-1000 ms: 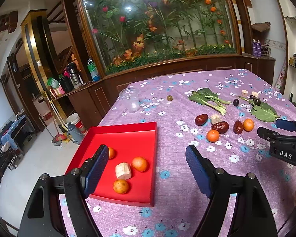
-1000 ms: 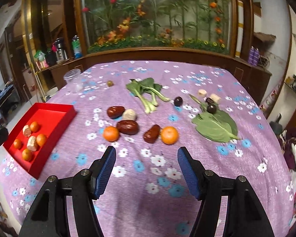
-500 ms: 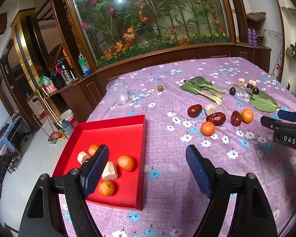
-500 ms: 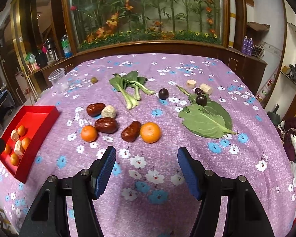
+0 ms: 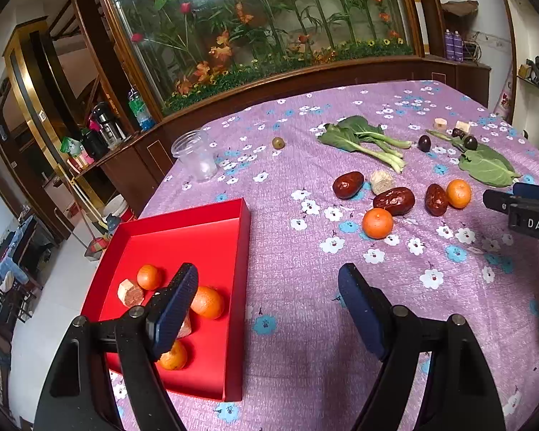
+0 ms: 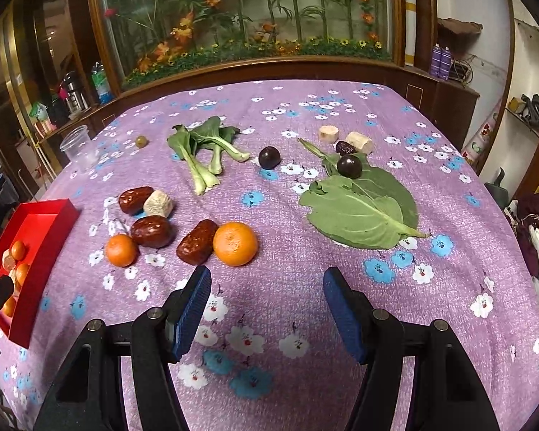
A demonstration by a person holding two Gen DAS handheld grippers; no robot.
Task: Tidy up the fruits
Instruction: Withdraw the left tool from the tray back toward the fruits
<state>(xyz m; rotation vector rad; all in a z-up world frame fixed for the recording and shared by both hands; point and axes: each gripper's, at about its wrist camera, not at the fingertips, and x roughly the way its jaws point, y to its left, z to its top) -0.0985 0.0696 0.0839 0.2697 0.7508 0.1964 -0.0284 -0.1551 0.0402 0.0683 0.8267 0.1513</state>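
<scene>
Two oranges (image 6: 235, 243) (image 6: 121, 250) lay loose on the table (image 6: 269, 323) among three red dates (image 6: 197, 241); three oranges (image 5: 207, 302) sat in the red tray (image 5: 212, 237). Right tool (image 6: 267, 307) hovered spread and empty just short of the larger orange; left tool (image 5: 269, 309) likewise gaped. Best practice, judged: straddle the larger orange squarely, avoiding the touching date.

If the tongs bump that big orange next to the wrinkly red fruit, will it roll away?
Probably. The big orange looks round and smooth, so a nudge would likely roll it across the flat tablecloth. The wrinkly date touching it might stop it on that side. It looks firm, not squishy.
</scene>
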